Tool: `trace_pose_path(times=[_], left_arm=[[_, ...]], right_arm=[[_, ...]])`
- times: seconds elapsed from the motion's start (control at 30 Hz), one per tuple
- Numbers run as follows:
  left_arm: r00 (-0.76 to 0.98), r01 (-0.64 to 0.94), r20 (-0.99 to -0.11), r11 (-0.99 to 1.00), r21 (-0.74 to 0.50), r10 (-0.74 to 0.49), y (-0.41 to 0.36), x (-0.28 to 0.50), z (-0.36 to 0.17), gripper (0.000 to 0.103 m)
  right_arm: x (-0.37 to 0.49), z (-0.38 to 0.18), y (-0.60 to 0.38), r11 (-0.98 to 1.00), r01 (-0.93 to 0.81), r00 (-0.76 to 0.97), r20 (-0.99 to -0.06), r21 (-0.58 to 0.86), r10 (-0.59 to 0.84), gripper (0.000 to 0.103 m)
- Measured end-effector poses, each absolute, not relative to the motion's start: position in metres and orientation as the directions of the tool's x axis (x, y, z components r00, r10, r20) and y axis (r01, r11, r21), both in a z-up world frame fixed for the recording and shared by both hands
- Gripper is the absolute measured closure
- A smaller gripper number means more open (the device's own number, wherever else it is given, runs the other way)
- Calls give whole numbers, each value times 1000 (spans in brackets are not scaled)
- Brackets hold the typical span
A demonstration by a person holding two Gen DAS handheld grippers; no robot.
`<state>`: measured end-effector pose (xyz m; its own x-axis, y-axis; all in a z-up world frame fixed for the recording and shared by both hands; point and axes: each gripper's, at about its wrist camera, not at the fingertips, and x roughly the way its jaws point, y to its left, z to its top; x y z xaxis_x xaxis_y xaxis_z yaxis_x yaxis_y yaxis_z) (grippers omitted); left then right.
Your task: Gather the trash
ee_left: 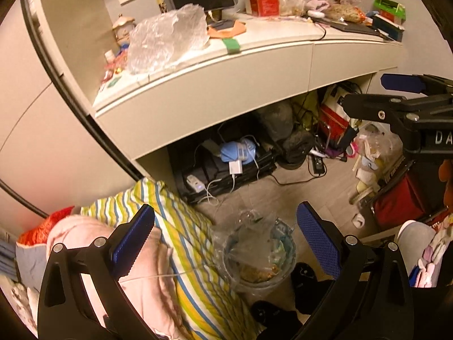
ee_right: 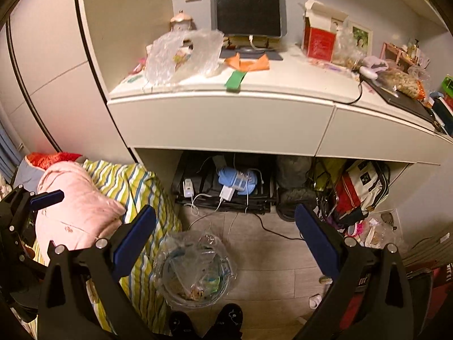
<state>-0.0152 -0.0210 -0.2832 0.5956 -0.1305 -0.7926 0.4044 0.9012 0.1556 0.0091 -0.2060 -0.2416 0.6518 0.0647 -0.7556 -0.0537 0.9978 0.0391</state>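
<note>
Left gripper (ee_left: 225,240): fingers spread wide, nothing between them, held above the floor. Right gripper (ee_right: 226,243): likewise wide and empty.

Below both, on the floor beside the striped bedding (ee_right: 136,187), stands a clear bin (ee_right: 195,274) lined with a plastic bag, scraps inside. Two dark-slippered feet (ee_right: 206,323) stand just at its near side.

On the desk (ee_right: 283,85): crumpled clear plastic sheet (ee_right: 184,56) near the left front corner, reaching the front edge. A green strip (ee_right: 235,80) overhangs the front edge mid-desk; orange paper (ee_right: 249,63) lies just behind it, before the dark monitor (ee_right: 247,2). Opened red box (ee_right: 320,39) stands toward the back, right of the monitor.

Under the desk: cables, chargers, bags.
</note>
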Motion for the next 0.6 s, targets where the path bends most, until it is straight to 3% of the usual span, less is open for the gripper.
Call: trace_pose_path(times=[0.6], left_arm=[[625,389,-765,911,136,-153,-15,9,-250,5]], right_arm=[[10,-194,-212,999,-21,700,-712,45,47,7]])
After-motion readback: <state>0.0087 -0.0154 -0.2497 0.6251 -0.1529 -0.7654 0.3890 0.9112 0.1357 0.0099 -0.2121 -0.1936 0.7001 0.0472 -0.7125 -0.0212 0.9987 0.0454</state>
